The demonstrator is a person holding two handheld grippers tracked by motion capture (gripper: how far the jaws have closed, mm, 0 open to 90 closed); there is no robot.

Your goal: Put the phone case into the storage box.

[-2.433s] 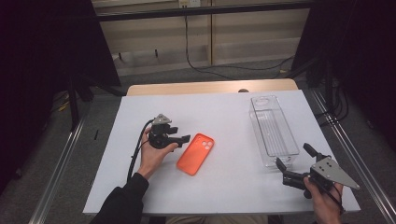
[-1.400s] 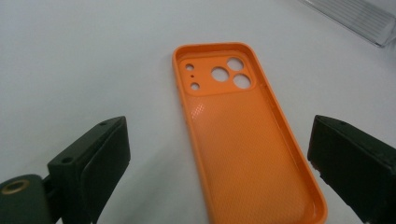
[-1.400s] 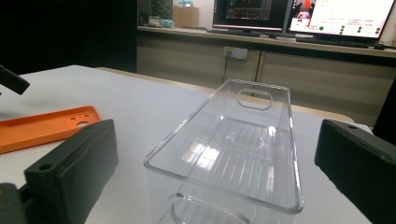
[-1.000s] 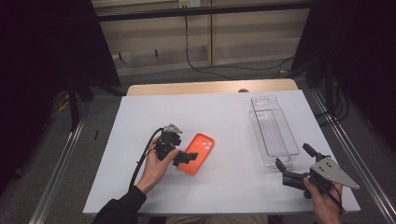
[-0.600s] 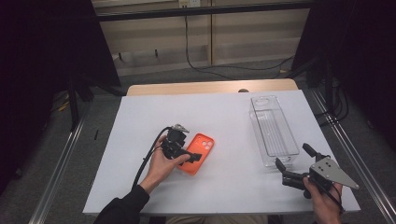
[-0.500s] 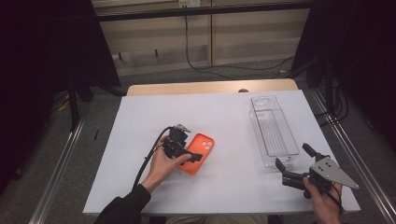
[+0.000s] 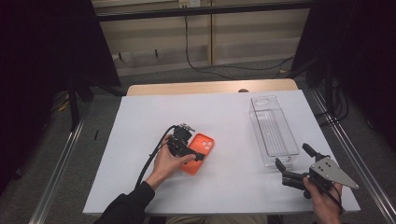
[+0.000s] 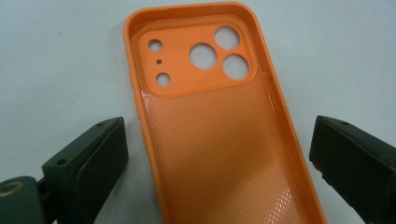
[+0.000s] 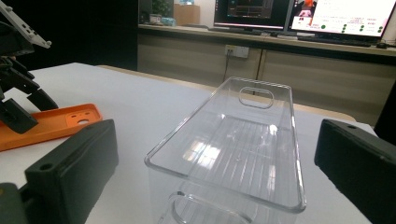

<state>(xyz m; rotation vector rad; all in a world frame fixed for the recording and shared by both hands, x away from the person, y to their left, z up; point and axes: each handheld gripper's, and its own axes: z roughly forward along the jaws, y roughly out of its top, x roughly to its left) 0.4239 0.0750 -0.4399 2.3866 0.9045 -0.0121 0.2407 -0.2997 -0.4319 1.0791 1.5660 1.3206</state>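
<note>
White worktop [image 7: 140,140], dim room beyond.

Left gripper [image 8: 219,149]: fingers [image 8: 88,163] spread apart, one on each long side of the orange soft-plastic phone case [image 8: 219,140], not touching it; likely lined up to pinch it across its width. Case lies flat, hollow side up.

Right gripper [image 9: 219,163]: fingers [image 9: 74,172] apart, holding nothing. Just beyond them stands the clear plastic oblong bin [image 9: 243,140], empty, probably the case's destination.

A white table [image 7: 140,121] spans the frame's middle; an orange phone case [image 7: 200,161] lies at centre; a clear plastic bin [image 7: 273,130] stands right of centre.
</note>
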